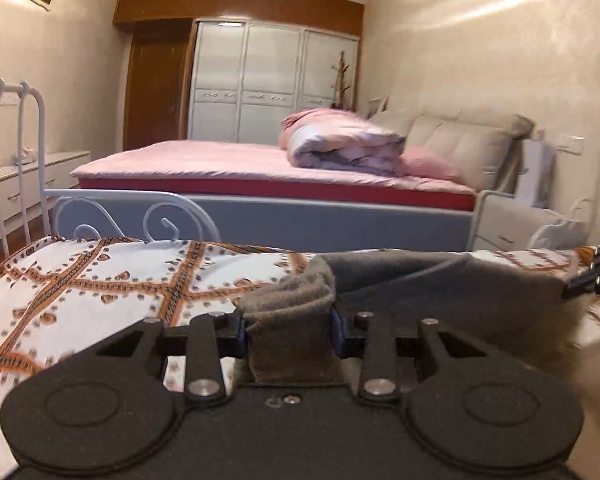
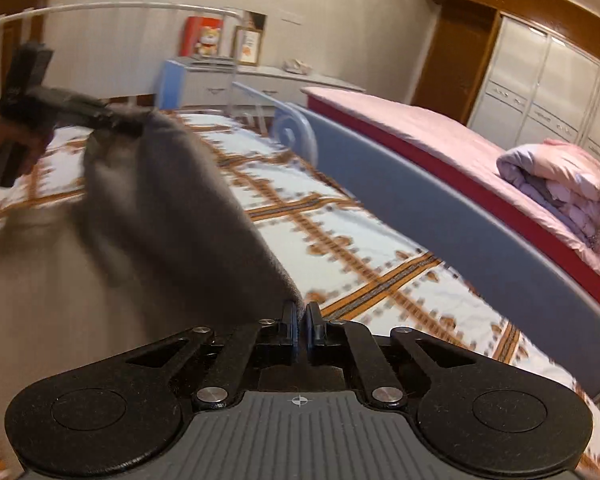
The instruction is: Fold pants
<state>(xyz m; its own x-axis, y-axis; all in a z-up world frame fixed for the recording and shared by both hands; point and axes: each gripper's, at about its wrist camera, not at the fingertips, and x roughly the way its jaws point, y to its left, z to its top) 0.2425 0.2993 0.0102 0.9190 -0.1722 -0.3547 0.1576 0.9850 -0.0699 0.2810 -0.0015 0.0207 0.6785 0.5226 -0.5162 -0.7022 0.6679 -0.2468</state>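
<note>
Filling the far side of the room, a big bed [image 1: 236,160] with a pink sheet carries a rolled quilt [image 1: 340,144] near its grey headboard, and white wardrobe doors [image 1: 268,80] stand behind it. Nearer is a smaller bed with a white metal frame [image 1: 24,128], spread with a white cover patterned in orange-brown lattice [image 1: 100,280]. Above that cover hang the grey pants [image 2: 172,208], lifted and stretched between the two grippers, so that their long axis runs from one gripper to the other, roughly along the length of the patterned bed. In the right wrist view the cloth slopes from the upper left down to the lower middle, its lower part drooping toward the cover and blurred. The left gripper [image 1: 290,322] is clenched on a thick, bunched fold of the fuzzy fabric, which fills the gap between its fingers; in the right wrist view a hand [image 2: 4,140] holds this tool. The right gripper [image 2: 299,320] has its jaws almost together, pinching a thin edge of the pants at their other end.
</note>
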